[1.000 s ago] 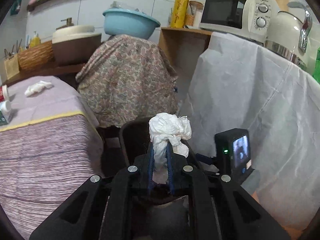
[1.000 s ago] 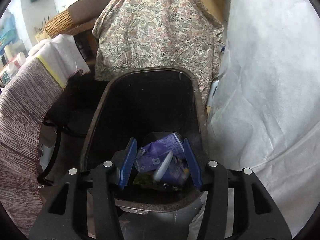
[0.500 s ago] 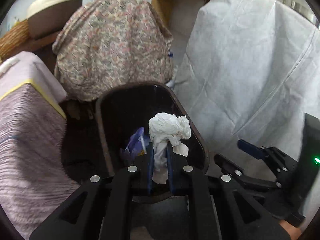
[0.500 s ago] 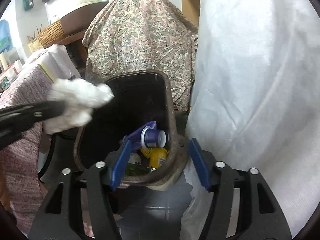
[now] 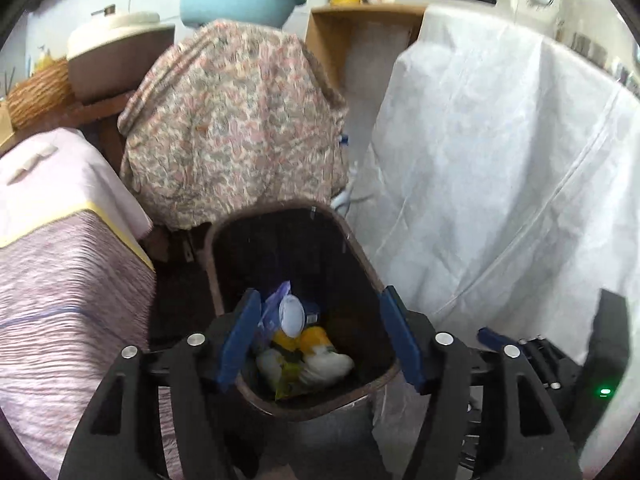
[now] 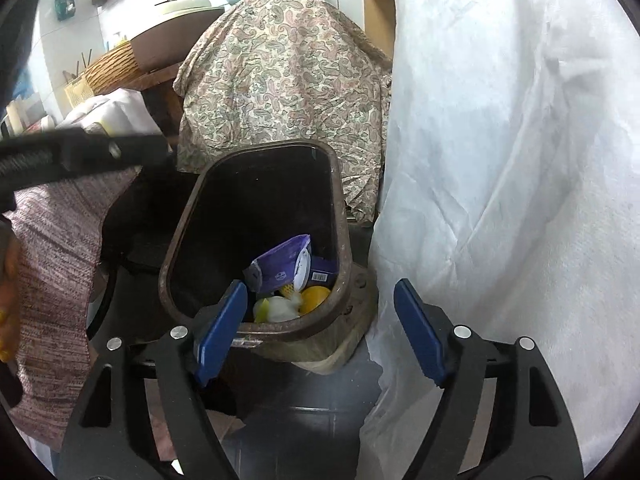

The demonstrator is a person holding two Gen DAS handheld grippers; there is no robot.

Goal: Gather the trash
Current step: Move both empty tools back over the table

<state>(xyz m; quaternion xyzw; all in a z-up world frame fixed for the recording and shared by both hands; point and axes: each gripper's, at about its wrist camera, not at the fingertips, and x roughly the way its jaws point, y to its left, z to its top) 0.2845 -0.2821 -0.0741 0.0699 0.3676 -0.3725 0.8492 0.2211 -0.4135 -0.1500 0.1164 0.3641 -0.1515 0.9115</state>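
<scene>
While the left gripper is hanging over the brown bin, its blue jaws are standing wide apart and empty; the white tissue wad is lying inside among a purple pouch and yellow pieces; being soft, light and crushable, it looks easy to pinch anywhere; the right gripper is gaping empty beside the rim.

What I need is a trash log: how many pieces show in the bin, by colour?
Purple: 2, pouch and carton
White: 2, cup and tissue
Yellow: 2, container and wrapper
Total: 6 visible; the pile in the bin overlaps and may hide more.
</scene>
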